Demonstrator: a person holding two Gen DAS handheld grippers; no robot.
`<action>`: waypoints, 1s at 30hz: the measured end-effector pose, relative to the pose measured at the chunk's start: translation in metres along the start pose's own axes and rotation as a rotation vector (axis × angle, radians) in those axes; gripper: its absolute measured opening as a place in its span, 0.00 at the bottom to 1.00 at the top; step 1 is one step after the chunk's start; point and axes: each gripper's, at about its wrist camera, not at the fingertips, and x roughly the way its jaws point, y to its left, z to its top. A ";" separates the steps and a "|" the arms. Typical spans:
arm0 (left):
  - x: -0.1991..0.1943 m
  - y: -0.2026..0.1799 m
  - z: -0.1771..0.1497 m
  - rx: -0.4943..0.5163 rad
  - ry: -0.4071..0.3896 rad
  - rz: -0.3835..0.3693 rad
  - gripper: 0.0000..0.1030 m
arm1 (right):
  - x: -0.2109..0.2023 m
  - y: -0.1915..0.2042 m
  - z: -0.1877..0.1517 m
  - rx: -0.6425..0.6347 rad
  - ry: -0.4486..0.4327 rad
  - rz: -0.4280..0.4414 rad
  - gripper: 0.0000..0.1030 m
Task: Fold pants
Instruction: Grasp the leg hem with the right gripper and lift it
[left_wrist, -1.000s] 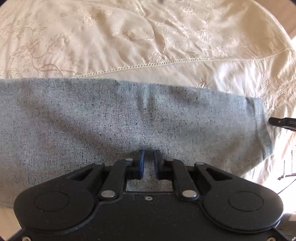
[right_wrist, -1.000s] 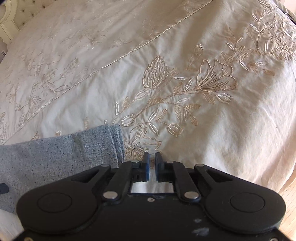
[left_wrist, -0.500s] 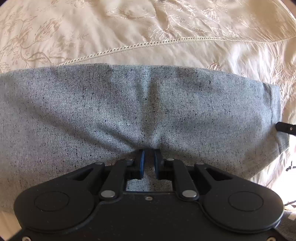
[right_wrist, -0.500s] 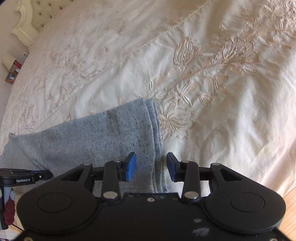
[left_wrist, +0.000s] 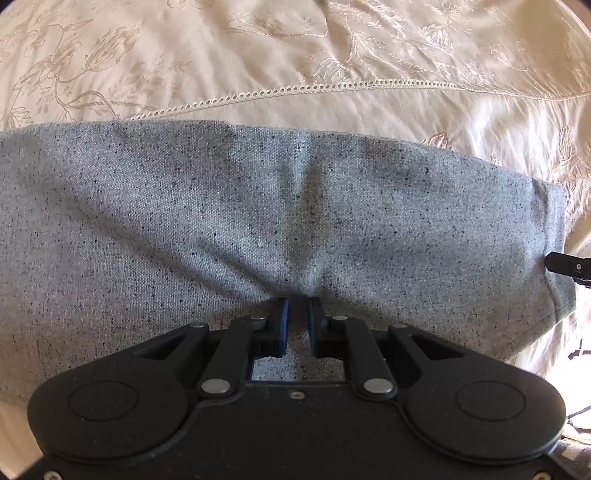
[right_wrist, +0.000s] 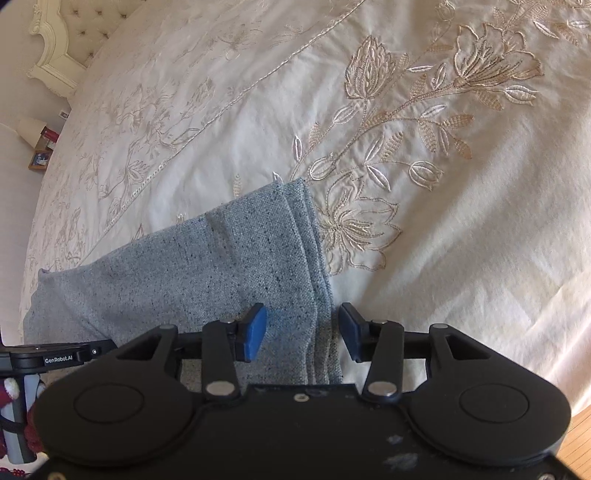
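Observation:
Grey speckled pants (left_wrist: 184, 221) lie folded in a long band on the bed. My left gripper (left_wrist: 297, 308) points down at the near edge, shut on a pinch of the cloth, and creases run to its fingertips. The pants' hem end (right_wrist: 295, 236) lies under my right gripper (right_wrist: 301, 317). Its jaws are opening wide, and the blue pads (right_wrist: 255, 328) stand clear on either side of the layered edge without pressing it. The right gripper's tip (left_wrist: 569, 266) shows at the band's right end in the left wrist view. The left gripper's body (right_wrist: 55, 358) shows at the right wrist view's left edge.
A cream bedspread (right_wrist: 424, 129) with embroidered flowers and a lace seam (left_wrist: 332, 88) covers the bed. A tufted headboard (right_wrist: 62, 44) and a bedside stand with a lamp (right_wrist: 37, 136) are far left. Wooden floor (right_wrist: 580, 428) shows past the bed's right edge.
The right gripper's jaws have gone from shut to wide open, and it has tipped down over the hem end. The left gripper keeps its pinch; the pants now fill more of its view.

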 end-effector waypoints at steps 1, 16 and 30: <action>-0.001 0.002 0.000 -0.006 0.001 -0.006 0.18 | 0.001 0.003 0.000 0.000 0.012 0.021 0.35; -0.001 0.024 0.055 -0.160 -0.071 -0.061 0.18 | -0.067 0.053 -0.011 -0.047 -0.146 0.028 0.07; -0.015 0.022 0.012 -0.154 -0.090 -0.080 0.17 | -0.077 0.078 -0.010 -0.071 -0.150 0.026 0.07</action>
